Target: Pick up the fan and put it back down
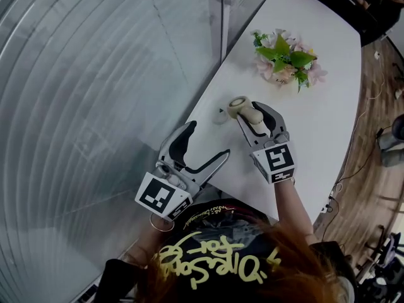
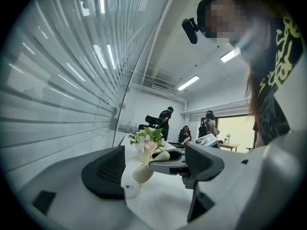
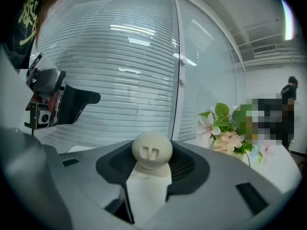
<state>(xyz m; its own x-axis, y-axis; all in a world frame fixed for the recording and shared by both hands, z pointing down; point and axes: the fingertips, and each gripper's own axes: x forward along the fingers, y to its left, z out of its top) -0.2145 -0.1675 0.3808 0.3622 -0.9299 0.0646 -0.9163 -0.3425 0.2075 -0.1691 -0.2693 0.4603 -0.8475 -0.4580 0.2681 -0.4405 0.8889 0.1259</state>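
Observation:
The fan (image 1: 238, 106) is a small cream hand-held one with a rounded head and a thick handle. It lies tilted over the white table (image 1: 315, 125), and my right gripper (image 1: 250, 113) is shut on its handle. In the right gripper view the fan's head (image 3: 152, 149) sticks out just past the dark pads. From the left gripper view the fan (image 2: 144, 170) slants down towards the tabletop; whether it touches I cannot tell. My left gripper (image 1: 207, 141) stands open and empty near the table's front left edge, a hand's width from the fan.
A small clear round piece (image 1: 219, 114) sits on the table beside the fan. A bunch of pink and green flowers (image 1: 287, 59) stands farther back. A glass wall with blinds (image 1: 95, 106) runs along the table's left. Several people are at the room's far end (image 2: 165, 121).

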